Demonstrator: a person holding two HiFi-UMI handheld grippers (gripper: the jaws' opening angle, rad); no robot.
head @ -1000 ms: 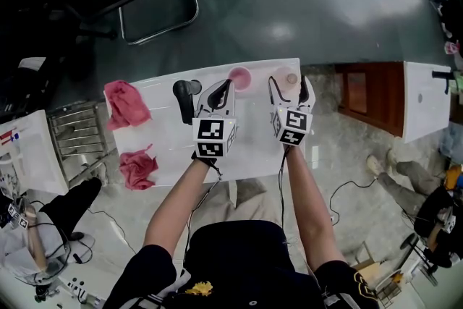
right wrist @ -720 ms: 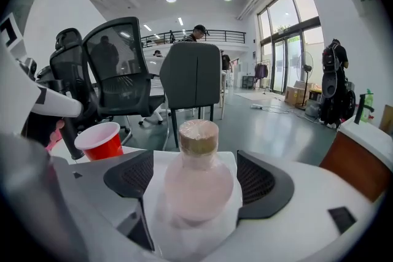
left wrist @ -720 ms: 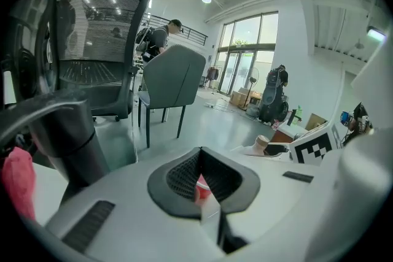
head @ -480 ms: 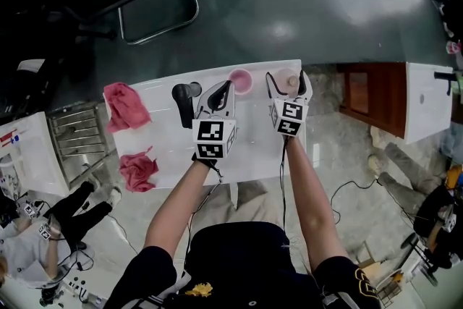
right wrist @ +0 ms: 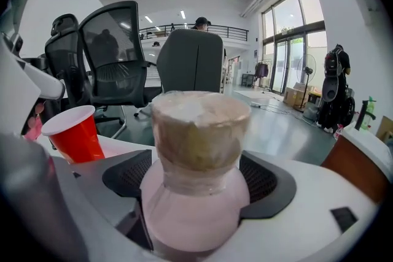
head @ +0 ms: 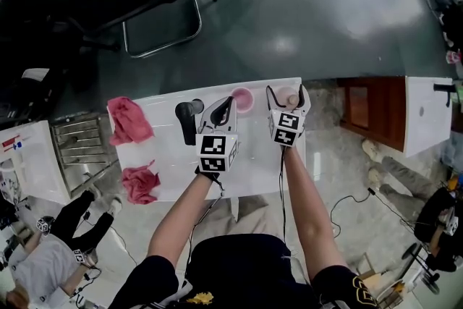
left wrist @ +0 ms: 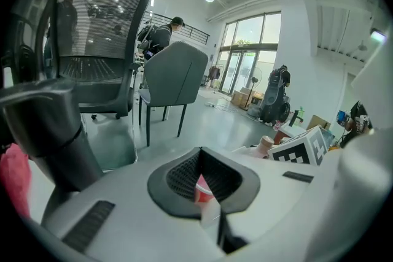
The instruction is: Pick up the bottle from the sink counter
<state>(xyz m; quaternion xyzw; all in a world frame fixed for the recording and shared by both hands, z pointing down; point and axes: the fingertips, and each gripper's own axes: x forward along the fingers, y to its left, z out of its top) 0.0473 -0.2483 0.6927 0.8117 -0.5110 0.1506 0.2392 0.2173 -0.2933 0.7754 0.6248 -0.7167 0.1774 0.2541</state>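
At the white sink counter (head: 166,155), the person's left gripper (head: 226,103) hovers near the middle with jaws together, seemingly leaving the work to the right gripper (head: 286,94). The right gripper's jaws have just been opening and stand wide around the pale pink plastic bottle (right wrist: 196,156) by the far right corner, apparently lined up to clamp it. A red plastic cup (right wrist: 73,132) stands beside the bottle along the far edge.

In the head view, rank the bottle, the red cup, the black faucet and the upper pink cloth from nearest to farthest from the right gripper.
1. Bottle: between the jaws of the right gripper, which have just been opening.
2. Red cup: just to its left.
3. Black faucet: further left.
4. Upper pink cloth: at the left end of the counter.
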